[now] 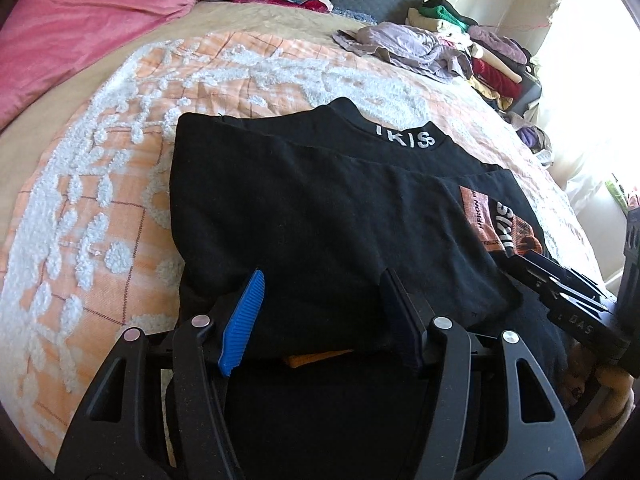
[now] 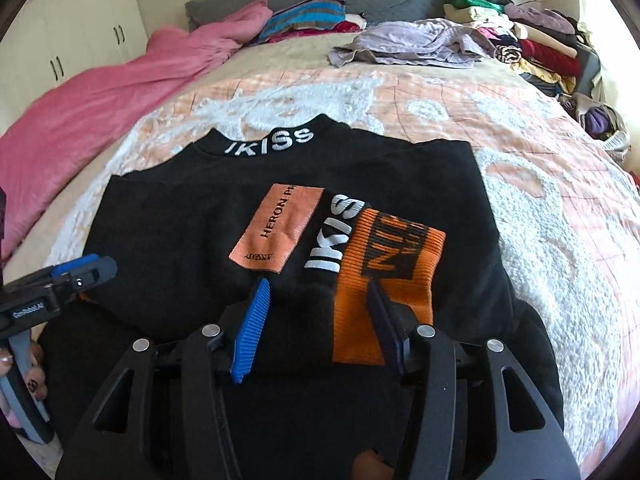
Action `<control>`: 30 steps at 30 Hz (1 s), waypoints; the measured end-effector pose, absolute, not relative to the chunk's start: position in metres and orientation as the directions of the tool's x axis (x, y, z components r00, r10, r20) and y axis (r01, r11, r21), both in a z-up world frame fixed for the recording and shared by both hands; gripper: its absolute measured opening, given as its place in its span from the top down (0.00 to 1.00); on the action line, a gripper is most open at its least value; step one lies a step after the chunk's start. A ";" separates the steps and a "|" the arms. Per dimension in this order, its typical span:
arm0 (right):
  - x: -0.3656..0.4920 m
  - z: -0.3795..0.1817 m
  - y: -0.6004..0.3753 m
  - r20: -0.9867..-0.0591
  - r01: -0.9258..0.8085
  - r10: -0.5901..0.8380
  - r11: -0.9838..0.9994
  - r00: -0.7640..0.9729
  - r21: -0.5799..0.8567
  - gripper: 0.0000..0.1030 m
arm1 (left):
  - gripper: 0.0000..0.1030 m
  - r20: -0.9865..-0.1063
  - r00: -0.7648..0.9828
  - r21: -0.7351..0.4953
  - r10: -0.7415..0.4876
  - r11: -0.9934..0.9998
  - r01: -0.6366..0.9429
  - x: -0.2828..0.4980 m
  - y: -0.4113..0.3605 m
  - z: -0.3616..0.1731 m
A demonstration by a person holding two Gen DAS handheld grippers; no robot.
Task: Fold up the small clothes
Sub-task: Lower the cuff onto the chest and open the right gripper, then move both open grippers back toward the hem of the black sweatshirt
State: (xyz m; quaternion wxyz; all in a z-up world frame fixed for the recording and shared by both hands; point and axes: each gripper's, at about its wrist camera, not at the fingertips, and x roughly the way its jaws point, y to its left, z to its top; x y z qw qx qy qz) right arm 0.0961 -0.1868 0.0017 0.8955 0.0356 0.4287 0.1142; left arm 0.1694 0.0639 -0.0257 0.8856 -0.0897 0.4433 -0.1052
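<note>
Because it is soft knit fabric, the black sweatshirt (image 2: 168, 248) should feel light and limp, sagging when lifted; its near hem looks like the best place to pinch. It lies partly folded on the bed (image 2: 540, 200), sleeves tucked in. Its collar reads "IKISS", an orange patch (image 2: 276, 232) below the collar reads "HERON", and an orange cuff (image 2: 388, 264) lies beside the patch. The left claw (image 1: 324, 316) and right claw (image 2: 320, 324) are both spread over the hem, holding nothing.
</note>
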 end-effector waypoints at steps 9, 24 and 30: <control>0.084 0.010 -0.197 -0.737 -0.167 0.263 0.965 0.623 0.204 0.36 | 0.44 -0.755 0.601 -0.254 -0.264 0.962 0.104 0.163 0.065 -0.017; 0.065 0.027 -0.208 -0.699 -0.151 0.253 0.967 0.669 0.205 0.12 | 0.29 -0.728 0.636 -0.255 -0.257 0.962 0.097 0.147 0.069 0.000; 0.058 0.038 -0.214 -0.682 -0.150 0.244 0.969 0.690 0.195 0.09 | 0.19 -0.708 0.658 -0.261 -0.255 0.961 0.091 0.139 0.074 0.011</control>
